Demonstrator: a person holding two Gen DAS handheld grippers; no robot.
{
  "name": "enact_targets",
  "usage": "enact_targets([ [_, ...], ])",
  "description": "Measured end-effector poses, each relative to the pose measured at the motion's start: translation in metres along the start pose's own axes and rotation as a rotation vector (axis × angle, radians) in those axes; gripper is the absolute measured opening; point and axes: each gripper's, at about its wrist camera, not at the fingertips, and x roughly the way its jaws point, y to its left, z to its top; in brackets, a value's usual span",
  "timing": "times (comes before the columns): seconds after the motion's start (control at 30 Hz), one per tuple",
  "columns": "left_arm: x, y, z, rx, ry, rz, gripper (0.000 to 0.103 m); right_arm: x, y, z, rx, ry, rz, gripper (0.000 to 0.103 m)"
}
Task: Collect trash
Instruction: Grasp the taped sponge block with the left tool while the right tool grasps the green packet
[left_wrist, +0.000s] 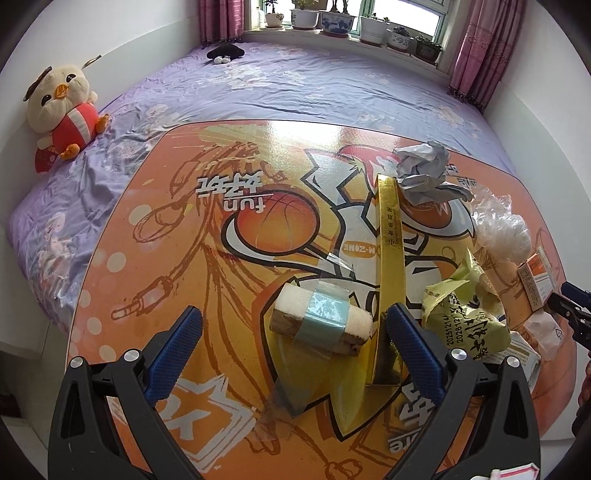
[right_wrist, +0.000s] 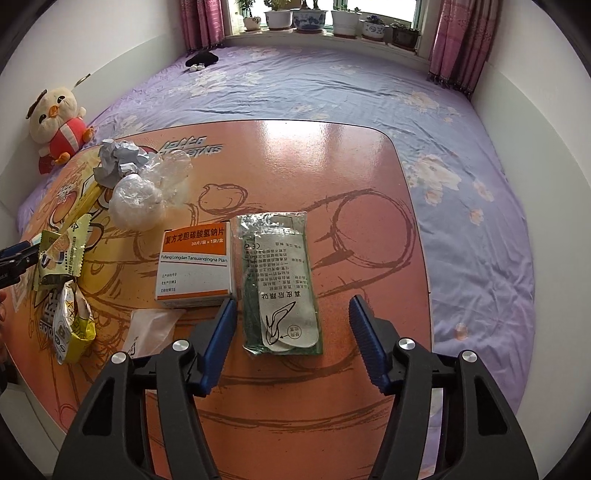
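- Behind the orange cartoon-printed table, a bed under a purple floral sheet is seen, with a plush chick at its left edge and potted plants along the windowsill.
- On the tabletop print, "fun" and "M-ZONE" can be read upside down beside a basketball drawing.
- The left gripper is held with its tongs wide apart, nothing clamped; a foam block wrapped in tape lies between them, resting on clear film. It is judged light and squashy, best taken across its short sides.
- Just right of it, a long gold box with Chinese lettering stands on edge; it looks stiff but thin-walled, easily crushed.
- Further right, crumpled grey paper, a clear plastic bag and yellow-green snack wrappers are scattered close together; date codes beginning 2025 and 2026 are printed on one wrapper. All are judged feather-light and slippery.
- A white and orange medicine box, marked "Fufang Longdan Tansuanqingna Pian", lies beside a flat green sachet bearing a CE mark and a shoe diagram.
- The right gripper hovers with tongs spread, empty, over the near end of the sachet, which looks limp and slick, better pinched at an edge.
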Motion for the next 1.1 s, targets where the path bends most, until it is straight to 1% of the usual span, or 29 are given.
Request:
enact_targets([
  [0.1, -0.002, 0.008, -0.003, -0.006, 0.006, -0.042, 0.098, 0.002, -0.001, 0.003, -0.002, -0.005, 0.007, 0.063],
  [0.17, -0.007, 0.012, -0.007, 0.009, -0.005, -0.05, 0.098, 0.003, -0.003, 0.006, 0.002, -0.008, 0.012, 0.063],
  [0.27, -0.003, 0.012, -0.01, 0.056, 0.008, -0.011, 0.098, 0.004, -0.003, 0.007, 0.007, -0.009, 0.01, 0.063],
  [0.47, 0.005, 0.005, 0.0, 0.071, 0.001, -0.012, 0.098, 0.007, -0.004, 0.01, 0.009, -0.018, 0.01, 0.063],
  [0.6, 0.012, -0.004, 0.005, 0.111, -0.004, 0.001, 0.099, 0.008, -0.002, 0.013, 0.002, -0.02, 0.013, 0.063],
  [0.8, 0.014, 0.001, 0.009, 0.096, 0.002, 0.009, 0.1, 0.011, -0.004, 0.017, 0.0, -0.028, 0.012, 0.062],
  [0.87, 0.014, 0.001, 0.009, 0.095, 0.01, 0.01, 0.099, 0.011, -0.002, 0.017, -0.009, -0.031, 0.02, 0.057],
  [0.9, 0.013, 0.0, 0.01, 0.096, 0.009, 0.012, 0.097, 0.01, 0.0, 0.017, -0.019, -0.035, 0.027, 0.049],
  [0.93, 0.011, 0.0, 0.01, 0.098, 0.003, 0.01, 0.091, 0.009, 0.002, 0.017, -0.031, -0.038, 0.038, 0.038],
  [0.97, 0.009, -0.002, 0.009, 0.103, -0.004, 0.009, 0.081, 0.009, 0.003, 0.016, -0.04, -0.041, 0.045, 0.033],
  [1.0, 0.007, -0.003, 0.009, 0.107, -0.01, 0.007, 0.076, 0.008, 0.004, 0.016, -0.045, -0.042, 0.05, 0.03],
  [1.07, 0.005, -0.004, 0.008, 0.115, -0.016, 0.005, 0.057, 0.007, 0.005, 0.014, -0.051, -0.046, 0.049, 0.03],
  [1.1, 0.004, -0.004, 0.008, 0.12, -0.018, 0.003, 0.051, 0.007, 0.004, 0.014, -0.051, -0.047, 0.049, 0.029],
])
